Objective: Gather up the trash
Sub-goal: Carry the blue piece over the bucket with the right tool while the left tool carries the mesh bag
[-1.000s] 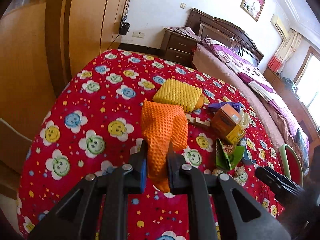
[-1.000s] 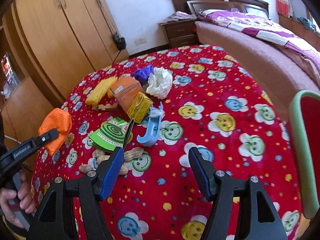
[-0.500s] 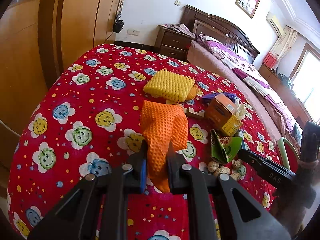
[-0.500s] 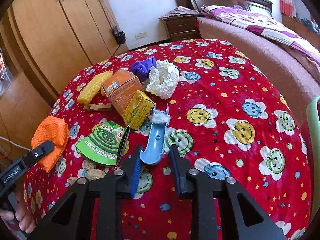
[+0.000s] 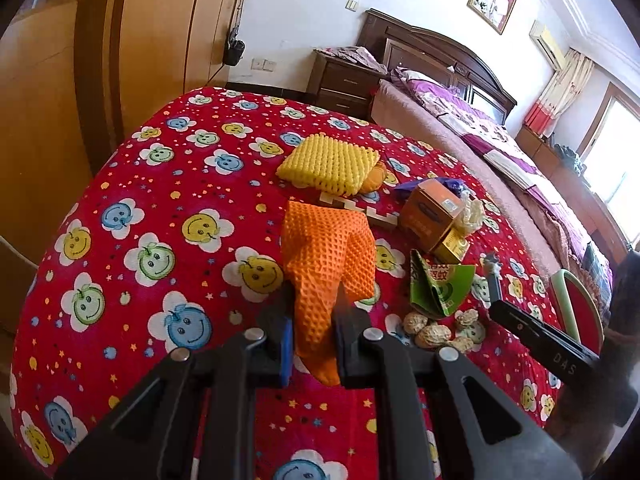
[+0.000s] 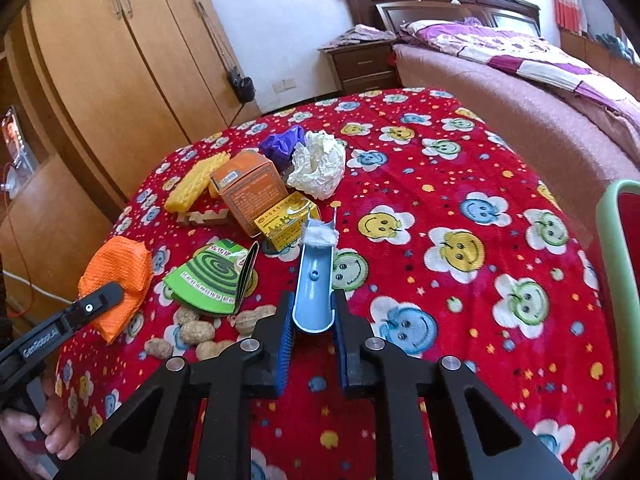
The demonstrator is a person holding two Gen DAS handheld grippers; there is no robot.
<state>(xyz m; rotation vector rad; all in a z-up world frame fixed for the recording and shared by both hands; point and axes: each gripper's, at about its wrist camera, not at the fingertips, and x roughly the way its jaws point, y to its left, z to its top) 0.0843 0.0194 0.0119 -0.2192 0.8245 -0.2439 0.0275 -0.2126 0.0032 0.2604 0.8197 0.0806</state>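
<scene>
My left gripper is shut on an orange foam net sleeve, which hangs above the red smiley tablecloth. My right gripper is shut on the near end of a blue plastic trough piece with a white tuft at its far end. Around it lie a green mosquito-coil box, peanuts, an orange carton, a yellow carton, a yellow foam net, crumpled white paper and a purple wrapper. The left gripper with the orange sleeve shows at the left of the right wrist view.
A green-rimmed red chair stands at the table's right edge. Wooden wardrobes line the left wall; a bed and a nightstand stand behind the table. A person's hand grips the left handle.
My right gripper moved forward and shut its jaws on the blue trough piece. The left gripper kept hold of the orange sleeve and barely moved.
</scene>
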